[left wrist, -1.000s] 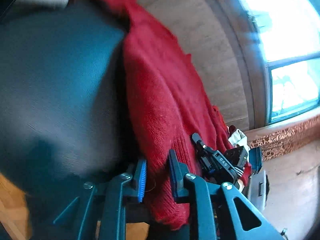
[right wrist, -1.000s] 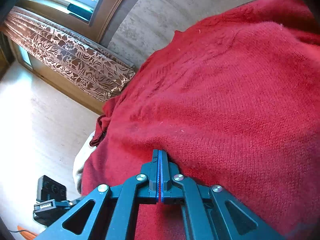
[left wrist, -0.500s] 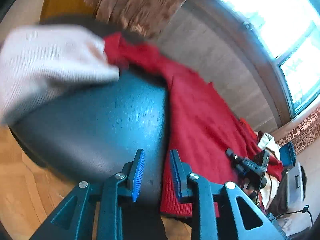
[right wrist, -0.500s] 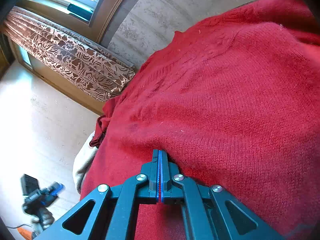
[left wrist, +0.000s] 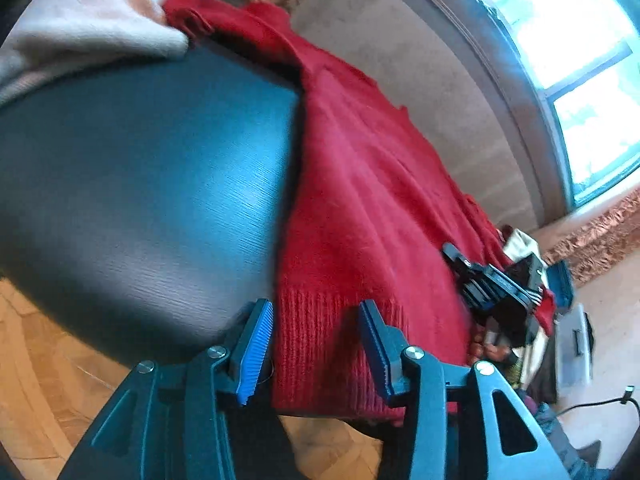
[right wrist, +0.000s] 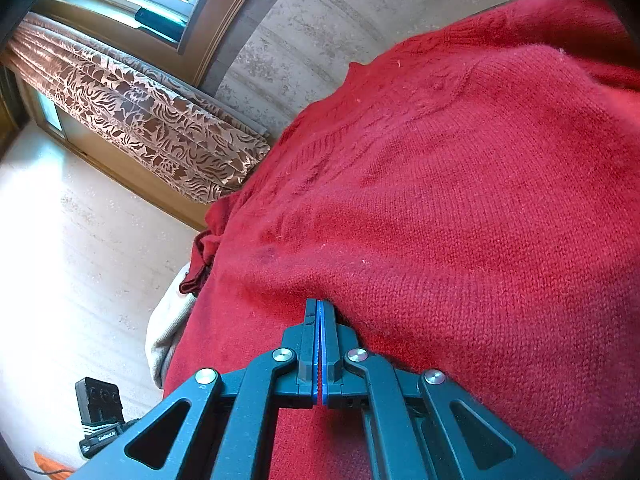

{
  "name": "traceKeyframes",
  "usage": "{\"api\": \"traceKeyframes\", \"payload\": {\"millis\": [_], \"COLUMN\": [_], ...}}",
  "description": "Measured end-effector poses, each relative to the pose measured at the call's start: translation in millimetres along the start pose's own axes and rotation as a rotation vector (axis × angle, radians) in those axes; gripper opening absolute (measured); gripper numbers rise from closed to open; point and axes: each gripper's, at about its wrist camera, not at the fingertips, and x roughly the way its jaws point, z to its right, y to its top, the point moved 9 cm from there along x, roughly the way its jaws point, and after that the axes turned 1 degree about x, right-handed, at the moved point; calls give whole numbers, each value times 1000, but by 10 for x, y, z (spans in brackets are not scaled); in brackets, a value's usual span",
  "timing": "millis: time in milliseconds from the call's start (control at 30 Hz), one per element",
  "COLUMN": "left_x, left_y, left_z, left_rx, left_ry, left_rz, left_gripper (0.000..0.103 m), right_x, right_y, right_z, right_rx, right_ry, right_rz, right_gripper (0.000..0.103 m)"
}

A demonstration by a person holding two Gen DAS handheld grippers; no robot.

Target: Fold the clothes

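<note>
Dark desk [left wrist: 152, 184] fills most of my left cam, and the red sweater [left wrist: 372, 216] is spread along its right side, running from the far corner down to the near edge. Ribbed hem hangs over that near edge, right in front of me. On the right cam the sweater [right wrist: 460, 208] takes up nearly the whole view, knit side up, neckline ribbing toward the far left.

Left tongs [left wrist: 316, 344]: spread wide, nothing pinched, blue pads either side of the hem w/ the ribbing sitting between them. Can't tell if the pads touch the fabric.

Right tongs [right wrist: 321, 320]: clamped tight, pads pressed together, tips at a fold of the sweater near its left edge. I see them [left wrist: 486, 284] from the left cam too, lying on the sweater's far right part.

Pale cloth [left wrist: 84, 24] sits at the far left corner of the desk, touching the sweater's far end. Another pale garment [right wrist: 168, 332] pokes out from under the sweater's left edge. Patterned curtain [right wrist: 140, 120] beyond, under the window. Small black charger [right wrist: 100, 412] on the floor, near left.
</note>
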Motion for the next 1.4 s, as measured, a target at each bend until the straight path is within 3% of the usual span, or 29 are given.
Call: {"api": "traceKeyframes", "payload": {"millis": [67, 100, 133, 200, 333, 400, 500, 633, 700, 767, 867, 933, 1000, 1100, 1200, 1267, 1400], "left_x": [40, 60, 118, 68, -473, -836, -1018, -976, -978, -982, -927, -865, -788, -486, -71, -94, -208], "left_y": [-2, 7, 35, 116, 325, 354, 265, 209, 258, 300, 347, 459, 589, 723, 549, 432, 251], "left_z": [44, 58, 64, 112, 330, 561, 710, 291, 86, -154, -365, -290, -117, -90, -251, -202, -94], "left_rx": [43, 65, 70, 78, 198, 330, 530, 363, 207, 116, 77, 85, 158, 194, 200, 271, 307], "left_ry": [51, 87, 122, 153, 246, 311, 478, 396, 316, 329, 382, 351, 328, 345, 411, 459, 505], "left_rz": [4, 9, -3, 12, 167, 256, 278, 178, 178, 178, 189, 209, 245, 211, 51, 102, 95], "left_gripper": [37, 14, 6, 5, 4, 4, 9, 16, 21, 22, 22, 22, 25, 27, 27, 28, 28], "right_x": [-3, -5, -6, -8, -16, -22, -24, -24, -19, -12, -8, -7, 0, 0, 5, -3, -59], "right_y": [1, 1, 0, -3, -3, -4, -4, -3, -3, -2, 3, 1, 0, -4, -6, -37, -102], "right_z": [3, 4, 4, 0, 1, 3, -3, -2, -4, -6, -9, -11, -14, -16, -20, -26, -9], "right_rx": [0, 0, 1, 2, 3, 5, 7, 6, 6, 5, 4, 0, -10, -18, -26, -52, -88], "right_ry": [1, 2, 2, 3, 6, 10, 15, 16, 15, 13, 11, 4, -10, -22, -27, -8, 47], "right_rz": [0, 1, 1, 1, 1, 2, 3, 5, 4, 4, 4, 3, 2, 2, -2, -39, -110], "right_gripper": [0, 0, 0, 0, 0, 0, 0, 0, 0, 0, 0, 0, 0, 0, 0, 0, 0]}}
